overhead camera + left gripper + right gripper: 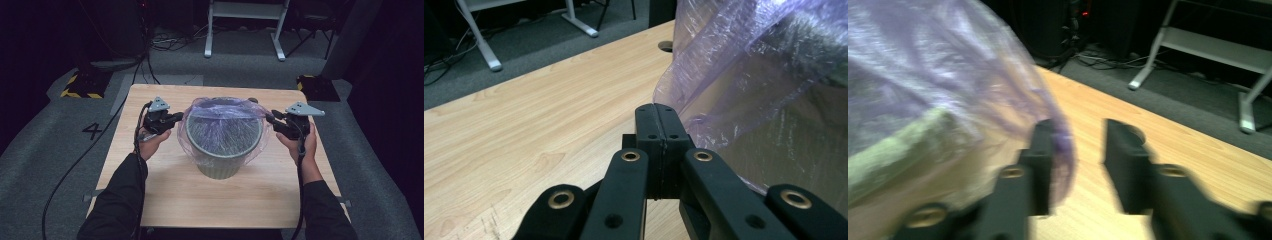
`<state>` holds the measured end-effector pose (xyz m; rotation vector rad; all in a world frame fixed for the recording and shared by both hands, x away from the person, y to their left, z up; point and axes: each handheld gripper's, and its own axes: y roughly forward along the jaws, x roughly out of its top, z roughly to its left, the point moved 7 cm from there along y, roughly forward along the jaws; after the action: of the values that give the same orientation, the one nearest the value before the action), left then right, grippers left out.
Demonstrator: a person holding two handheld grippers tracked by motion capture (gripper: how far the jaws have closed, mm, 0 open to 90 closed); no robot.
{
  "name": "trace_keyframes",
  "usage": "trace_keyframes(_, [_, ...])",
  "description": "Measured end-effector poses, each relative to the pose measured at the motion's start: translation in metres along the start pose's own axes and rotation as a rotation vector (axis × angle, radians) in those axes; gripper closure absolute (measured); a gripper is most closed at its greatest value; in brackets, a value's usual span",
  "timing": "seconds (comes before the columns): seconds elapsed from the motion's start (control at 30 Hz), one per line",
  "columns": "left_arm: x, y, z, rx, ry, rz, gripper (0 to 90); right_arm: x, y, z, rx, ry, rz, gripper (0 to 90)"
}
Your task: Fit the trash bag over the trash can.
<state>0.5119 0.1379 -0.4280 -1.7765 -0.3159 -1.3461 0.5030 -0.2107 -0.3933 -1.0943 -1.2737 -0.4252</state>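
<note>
A grey-green bin (222, 169) stands mid-table, lined with a thin purple bag (225, 107) whose film billows over the rim. My left gripper (180, 116) is at the bin's left side. In the left gripper view its jaws (656, 107) are pressed together, and the bag's (749, 65) gathered edge runs into their tips. My right gripper (270, 118) is at the bin's right side. In the blurred right gripper view its jaws (1078, 132) stand apart, with the bag (923, 60) draped against the left one and the bin's rim (888, 155) below.
The wooden table (165, 200) has bare room in front of and beside the bin, and a cable hole (665, 46) near its far edge. Beyond it are a white desk frame (245, 25) and yellow-black striped bases (82, 85) on grey carpet.
</note>
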Motion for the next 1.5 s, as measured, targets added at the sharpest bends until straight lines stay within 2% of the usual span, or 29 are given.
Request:
trace_keyframes(0.03, [0.0,0.001,-0.001,-0.006,-0.005,0.0,89.9,0.0,0.0,-0.001,-0.01,0.003,-0.007,56.0])
trace_keyframes(0.07, [0.0,0.001,-0.002,-0.005,-0.004,-0.002,89.9,0.001,-0.001,-0.001,0.003,0.004,-0.022,53.4])
trace_keyframes(0.1, [0.0,0.001,-0.003,-0.005,0.007,-0.004,89.9,0.002,-0.003,0.0,0.027,0.004,-0.038,52.4])
trace_keyframes(0.27, [0.003,-0.007,-0.001,0.001,0.005,-0.022,89.9,0.011,-0.02,-0.001,0.054,-0.019,-0.101,43.8])
trace_keyframes(0.37, [0.003,-0.011,0.001,0.014,0.006,-0.022,89.9,0.017,-0.03,0.0,0.101,-0.026,-0.149,41.6])
trace_keyframes(0.4, [0.003,-0.012,0.002,0.016,0.007,-0.03,89.9,0.021,-0.035,0.003,0.145,-0.024,-0.189,41.5])
trace_keyframes(0.43, [0.003,-0.013,0.002,0.014,0.009,-0.029,89.9,0.023,-0.039,0.005,0.167,-0.027,-0.217,41.6])
trace_keyframes(0.5, [0.003,-0.017,0.001,0.019,0.024,-0.028,89.7,0.025,-0.042,0.008,0.153,-0.053,-0.222,41.2])
trace_keyframes(0.53, [0.003,-0.02,0.001,0.023,0.027,-0.033,86.2,0.025,-0.042,0.01,0.147,-0.072,-0.211,41.1])
trace_keyframes(0.6, [0.004,-0.027,0.003,0.03,0.014,-0.05,69.1,0.025,-0.041,0.013,0.138,-0.094,-0.193,41.3])
trace_keyframes(0.63, [0.005,-0.032,0.004,0.027,0.018,-0.059,63.3,0.024,-0.04,0.014,0.135,-0.102,-0.189,40.7])
trace_keyframes(0.67, [0.005,-0.036,0.005,0.03,0.022,-0.068,62.1,0.024,-0.04,0.014,0.132,-0.109,-0.186,40.2])
trace_keyframes(0.73, [0.004,-0.044,0.007,0.044,0.036,-0.057,52.1,0.024,-0.04,0.017,0.158,-0.114,-0.189,39.4])
trace_keyframes(0.83, [0.002,-0.057,0.009,0.027,0.037,-0.05,36.8,0.025,-0.041,0.021,0.184,-0.13,-0.196,38.3])
trace_keyframes(0.9, [0.002,-0.067,0.009,0.008,0.035,-0.072,28.8,0.026,-0.041,0.023,0.189,-0.153,-0.194,39.0])
trace_keyframes(1.0, [0.008,-0.079,0.006,-0.025,0.044,-0.119,27.2,0.028,-0.039,0.026,0.202,-0.174,-0.191,44.6])
trace_keyframes(1.1, [0.017,-0.083,-0.001,-0.046,0.078,-0.143,27.0,0.031,-0.037,0.03,0.212,-0.208,-0.188,53.9])
trace_keyframes(1.2, [0.026,-0.078,-0.009,-0.067,0.104,-0.139,30.3,0.033,-0.034,0.035,0.226,-0.237,-0.171,65.5])
trace_keyframes(1.27, [0.03,-0.072,-0.013,-0.073,0.125,-0.128,38.2,0.033,-0.031,0.036,0.219,-0.263,-0.152,71.9])
trace_keyframes(1.33, [0.031,-0.063,-0.014,-0.08,0.148,-0.096,39.7,0.033,-0.026,0.036,0.221,-0.273,-0.127,75.8])
trace_keyframes(1.4, [0.032,-0.055,-0.015,-0.104,0.137,-0.082,42.6,0.033,-0.023,0.036,0.22,-0.278,-0.106,80.2])
trace_keyframes(1.5, [0.033,-0.047,-0.016,-0.151,0.121,-0.083,52.8,0.034,-0.019,0.036,0.219,-0.279,-0.093,87.2])
